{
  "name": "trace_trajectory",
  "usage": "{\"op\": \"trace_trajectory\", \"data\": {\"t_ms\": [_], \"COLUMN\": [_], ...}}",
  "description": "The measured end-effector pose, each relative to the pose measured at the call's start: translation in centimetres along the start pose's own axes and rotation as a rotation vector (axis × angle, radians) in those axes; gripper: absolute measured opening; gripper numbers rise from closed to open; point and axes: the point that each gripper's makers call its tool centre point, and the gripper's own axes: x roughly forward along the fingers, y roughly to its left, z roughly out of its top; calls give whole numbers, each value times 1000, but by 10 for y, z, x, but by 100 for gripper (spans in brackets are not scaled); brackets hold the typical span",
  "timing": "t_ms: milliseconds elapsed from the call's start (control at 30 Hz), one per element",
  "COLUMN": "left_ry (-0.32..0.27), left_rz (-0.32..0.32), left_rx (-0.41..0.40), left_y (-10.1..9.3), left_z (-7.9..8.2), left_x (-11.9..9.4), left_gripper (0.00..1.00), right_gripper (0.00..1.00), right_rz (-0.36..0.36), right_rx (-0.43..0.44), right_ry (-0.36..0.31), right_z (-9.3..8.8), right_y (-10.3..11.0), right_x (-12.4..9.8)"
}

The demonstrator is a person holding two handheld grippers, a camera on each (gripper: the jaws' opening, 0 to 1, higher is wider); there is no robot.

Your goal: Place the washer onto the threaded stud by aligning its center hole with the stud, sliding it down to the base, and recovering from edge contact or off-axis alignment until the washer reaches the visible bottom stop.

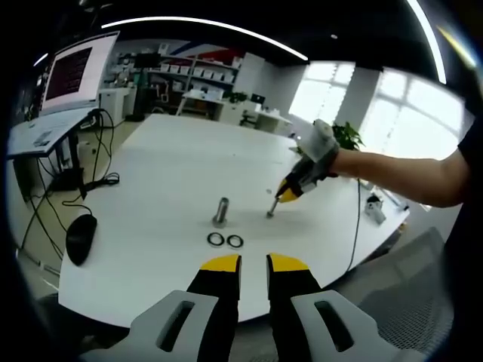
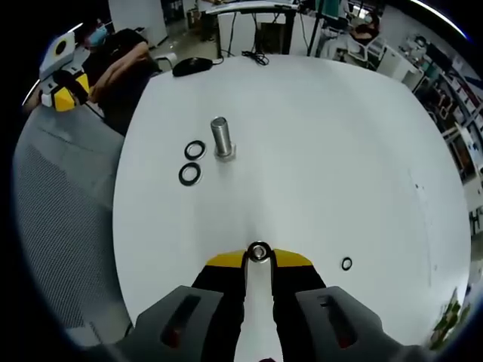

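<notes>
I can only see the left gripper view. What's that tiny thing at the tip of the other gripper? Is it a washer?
Observer: Yes. In the right gripper view, the right gripper is shut on a shiny washer, pinched at its jaw tips.
Operator: Are there more rings than the two black rings by the stud?
Observer: One more. A small ring lies on the table, just right of the jaws in that view.
Operator: Is my washer lined up with the stud?
Observer: Not yet. Along the right gripper's jaws, the stud sits ahead and off to the left, with bare table between.
</notes>
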Motion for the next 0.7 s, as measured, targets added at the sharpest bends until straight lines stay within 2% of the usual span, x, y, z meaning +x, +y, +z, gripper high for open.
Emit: {"op": "trace_trajectory", "data": {"t_ms": [700], "left_ry": [22], "left_rz": [6], "left_rx": [-4], "left_y": [1], "left_z": [-3], "left_x": [1], "left_gripper": [11], "right_gripper": [14], "right_rz": [38], "right_rx": [4], "right_ry": [31], "right_z": [-11], "right_y": [4], "right_x": [22]}}
